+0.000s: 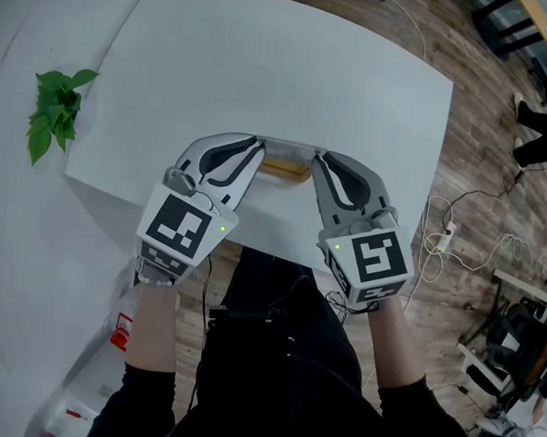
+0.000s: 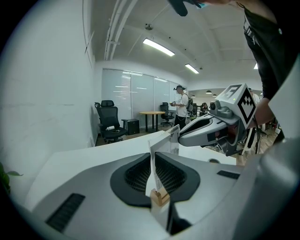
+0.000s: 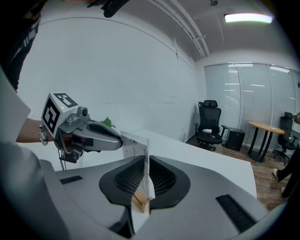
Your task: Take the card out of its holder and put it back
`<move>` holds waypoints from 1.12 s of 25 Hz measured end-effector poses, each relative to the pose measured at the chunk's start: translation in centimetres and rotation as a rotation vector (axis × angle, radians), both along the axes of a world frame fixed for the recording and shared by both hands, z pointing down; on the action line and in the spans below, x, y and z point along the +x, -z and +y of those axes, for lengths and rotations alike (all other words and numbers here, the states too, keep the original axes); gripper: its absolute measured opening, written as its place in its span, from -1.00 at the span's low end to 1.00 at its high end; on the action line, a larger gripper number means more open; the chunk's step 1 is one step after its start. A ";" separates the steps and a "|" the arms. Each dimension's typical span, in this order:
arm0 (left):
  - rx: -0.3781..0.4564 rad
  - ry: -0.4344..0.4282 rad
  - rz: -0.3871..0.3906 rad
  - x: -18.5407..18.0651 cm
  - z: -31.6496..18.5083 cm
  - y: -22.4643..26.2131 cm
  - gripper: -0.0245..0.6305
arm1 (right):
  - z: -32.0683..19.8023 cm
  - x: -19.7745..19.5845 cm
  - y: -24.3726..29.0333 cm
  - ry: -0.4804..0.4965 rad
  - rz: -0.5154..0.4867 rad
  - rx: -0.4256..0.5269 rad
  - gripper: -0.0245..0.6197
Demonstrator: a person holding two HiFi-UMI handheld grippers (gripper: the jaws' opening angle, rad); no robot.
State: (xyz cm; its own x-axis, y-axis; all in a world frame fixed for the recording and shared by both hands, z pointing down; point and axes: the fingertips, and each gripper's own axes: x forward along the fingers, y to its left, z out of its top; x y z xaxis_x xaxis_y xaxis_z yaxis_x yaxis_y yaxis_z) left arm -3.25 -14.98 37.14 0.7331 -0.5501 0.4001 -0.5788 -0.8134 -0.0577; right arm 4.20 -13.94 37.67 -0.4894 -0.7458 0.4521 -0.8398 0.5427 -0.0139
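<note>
Left tool (image 1: 252, 149) and right tool (image 1: 320, 160) are each clamping one end of the card (image 2: 164, 140) at its wooden holder (image 1: 286, 170), by the desk's (image 1: 292, 66) near edge; its print is unreadable.

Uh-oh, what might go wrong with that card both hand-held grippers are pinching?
1. The left hand-held gripper and the right hand-held gripper each pinch one end of the thin card. If they pull or twist differently, it may bend or tear.
2. The small wooden holder sits close to the near edge of the table. A bump from either gripper might knock it off.
</note>
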 end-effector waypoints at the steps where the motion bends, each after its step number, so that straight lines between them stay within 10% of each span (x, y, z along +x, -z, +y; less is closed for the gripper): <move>1: 0.000 -0.001 -0.001 0.0 -0.1 0.0 -0.80 | -0.1 0.0 0.0 0.000 0.001 0.001 -0.73; 28: -0.023 -0.027 -0.005 0.4 0.1 -0.3 -0.80 | 0.2 0.3 -0.6 -0.027 -0.012 -0.038 -0.73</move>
State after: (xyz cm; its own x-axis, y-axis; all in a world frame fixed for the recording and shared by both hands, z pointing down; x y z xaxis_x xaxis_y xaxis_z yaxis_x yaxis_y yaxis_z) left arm -2.86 -14.87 37.44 0.7454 -0.5208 0.4161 -0.5567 -0.8297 -0.0414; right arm 4.51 -13.78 38.32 -0.4747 -0.7415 0.4741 -0.8540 0.5183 -0.0445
